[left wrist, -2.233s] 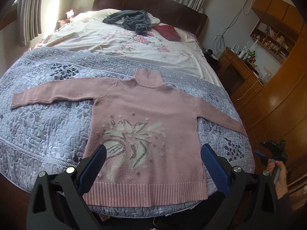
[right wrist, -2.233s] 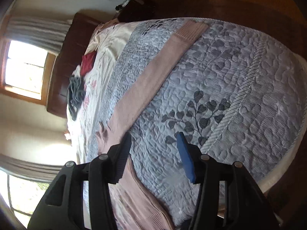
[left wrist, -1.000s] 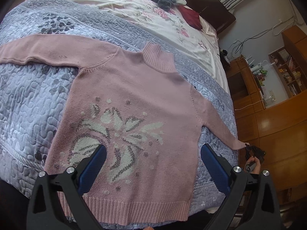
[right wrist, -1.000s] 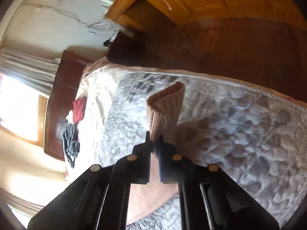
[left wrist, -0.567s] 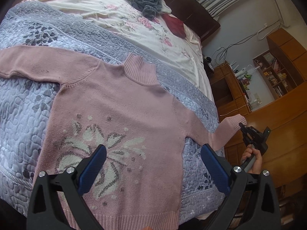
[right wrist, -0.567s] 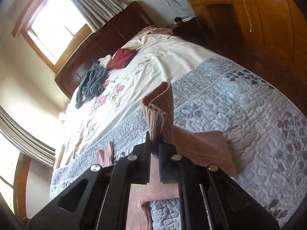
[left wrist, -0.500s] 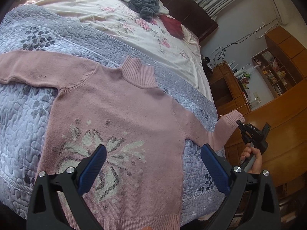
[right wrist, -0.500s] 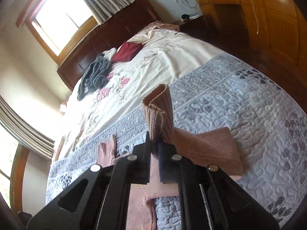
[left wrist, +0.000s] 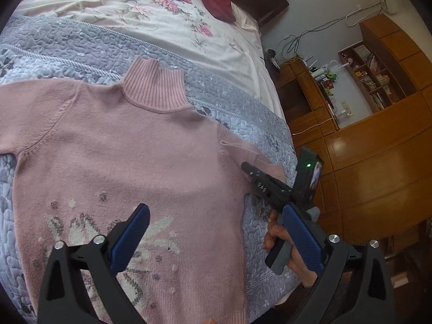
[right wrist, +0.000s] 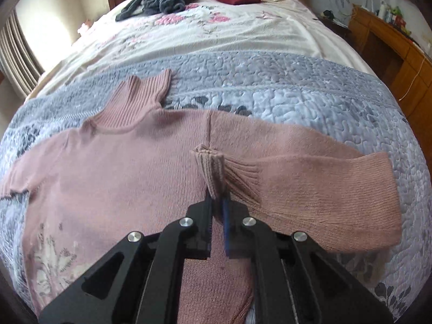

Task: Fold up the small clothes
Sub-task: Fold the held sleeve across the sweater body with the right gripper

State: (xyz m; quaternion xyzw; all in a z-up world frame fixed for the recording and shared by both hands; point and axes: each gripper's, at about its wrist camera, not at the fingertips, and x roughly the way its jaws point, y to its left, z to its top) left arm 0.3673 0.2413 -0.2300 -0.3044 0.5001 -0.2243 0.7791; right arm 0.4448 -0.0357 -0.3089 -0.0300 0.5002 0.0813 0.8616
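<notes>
Ribbed pink cuff (right wrist: 212, 174) pinched in right gripper (right wrist: 217, 208), sleeve doubled inward so it lands on the chest | left gripper (left wrist: 216, 239) spread wide, empty, hovering | pink turtleneck sweater (left wrist: 129, 162) flat on grey quilt (left wrist: 81, 46); first fold underway

Black tongs (left wrist: 216, 240), blue ribbed pads (left wrist: 129, 239)

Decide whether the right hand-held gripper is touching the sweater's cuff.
Touching. The right wrist view shows the right hand-held gripper with its jaws shut on the ribbed cuff.
</notes>
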